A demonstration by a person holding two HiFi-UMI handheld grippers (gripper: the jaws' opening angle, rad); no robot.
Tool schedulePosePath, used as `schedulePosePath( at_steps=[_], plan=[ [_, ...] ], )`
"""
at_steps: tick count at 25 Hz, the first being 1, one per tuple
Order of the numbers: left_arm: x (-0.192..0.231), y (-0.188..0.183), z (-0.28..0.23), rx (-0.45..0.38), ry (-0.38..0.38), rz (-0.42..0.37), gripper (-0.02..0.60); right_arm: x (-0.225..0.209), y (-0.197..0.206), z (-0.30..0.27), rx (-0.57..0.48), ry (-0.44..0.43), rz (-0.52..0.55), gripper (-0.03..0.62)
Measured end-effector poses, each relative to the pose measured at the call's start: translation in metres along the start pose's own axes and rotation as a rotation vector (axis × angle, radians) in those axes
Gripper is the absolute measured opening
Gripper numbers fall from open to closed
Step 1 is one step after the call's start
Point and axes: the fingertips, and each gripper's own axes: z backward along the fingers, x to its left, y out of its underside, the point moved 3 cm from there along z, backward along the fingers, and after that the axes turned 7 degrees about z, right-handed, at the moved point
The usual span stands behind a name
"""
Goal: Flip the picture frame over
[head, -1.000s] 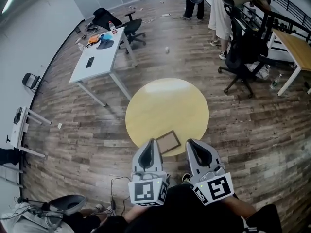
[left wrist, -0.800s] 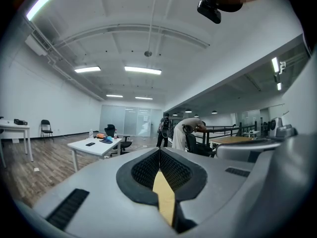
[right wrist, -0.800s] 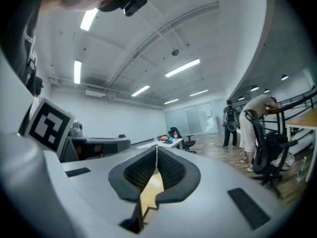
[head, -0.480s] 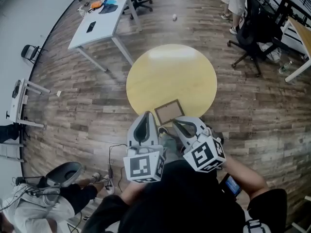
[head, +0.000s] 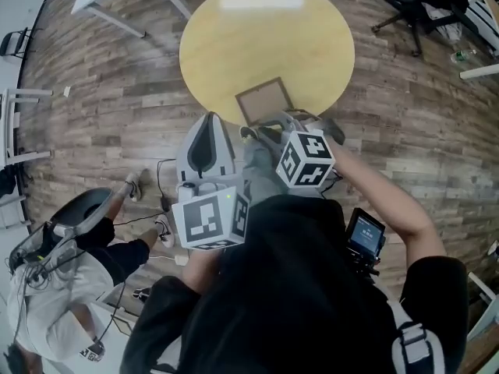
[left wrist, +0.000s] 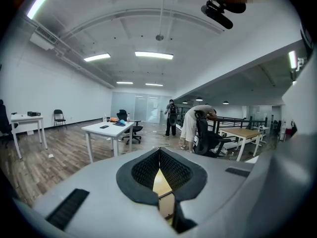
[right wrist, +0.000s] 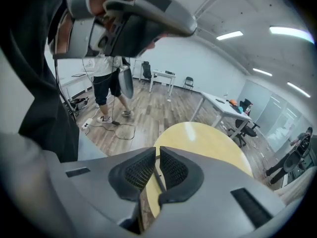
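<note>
Right now we are finding the picture frame lying on the table just beyond the right hand-held gripper, which is nearer than the left hand-held gripper; both are pinched closed and empty.

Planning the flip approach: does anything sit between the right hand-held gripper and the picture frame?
Nothing visible does. The picture frame lies alone on the round table, and the right hand-held gripper is right at its near edge.
</note>
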Motion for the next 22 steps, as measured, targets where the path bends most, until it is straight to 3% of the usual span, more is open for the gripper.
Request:
schedulePosePath(
  at_steps=[3,10,13,15,22],
  plan=[
    [0.01,0.011,-0.013,0.038,-0.017,-0.001,0.021,0.011,0.022,-0.034,0.036,-0.06,0.02,0.023],
    [0.038,0.032,-0.037,0.119,-0.07,0.007,0.021,0.009,0.054,-0.095,0.078,-0.098,0.015,0.032],
    [0.048,0.039,-0.046,0.148,-0.081,0.007,0.021,0.021,0.057,-0.124,0.116,-0.162,0.019,0.167],
    [0.056,0.042,-0.051,0.17,-0.097,0.014,0.021,0.029,0.062,-0.136,0.146,-0.178,0.029,0.178],
    [0.071,0.045,-0.062,0.192,-0.107,0.017,0.021,0.033,0.079,-0.164,0.261,-0.064,0.197,0.183]
  ],
)
